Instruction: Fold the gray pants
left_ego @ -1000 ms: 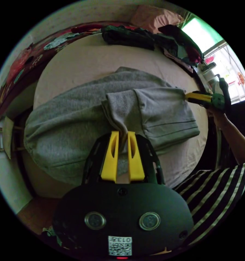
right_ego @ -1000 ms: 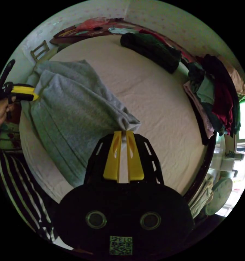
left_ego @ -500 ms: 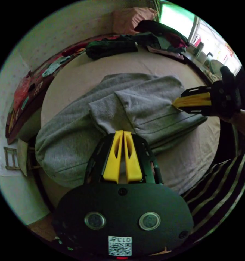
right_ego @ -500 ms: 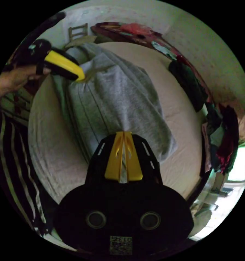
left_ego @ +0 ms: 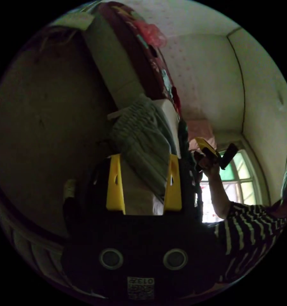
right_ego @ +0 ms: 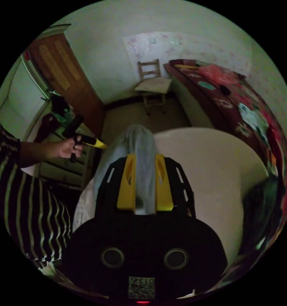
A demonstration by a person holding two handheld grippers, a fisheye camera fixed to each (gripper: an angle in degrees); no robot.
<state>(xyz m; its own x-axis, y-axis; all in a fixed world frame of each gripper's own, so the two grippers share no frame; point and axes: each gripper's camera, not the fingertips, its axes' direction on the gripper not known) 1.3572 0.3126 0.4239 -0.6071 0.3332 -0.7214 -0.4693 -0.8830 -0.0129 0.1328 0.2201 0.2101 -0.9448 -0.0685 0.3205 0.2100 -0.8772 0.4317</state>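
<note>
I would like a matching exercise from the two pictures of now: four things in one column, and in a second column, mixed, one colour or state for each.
Things:
1. left gripper
2. gray pants
3. wooden chair
4. person's sleeve

Colour or state:
A. dark with pale stripes
B. standing by the wall, beside a brown door
C. jaws wide apart, gripping nothing
D. lying on the pale bed

Pairs: 1-C, 2-D, 3-B, 4-A

A bed with a pale cream sheet (right_ego: 213, 159) carries the folded gray fleece pants (right_ego: 140, 143) at its near edge and a dark green bundle of clothing (right_ego: 264, 204) at the far side.
</note>
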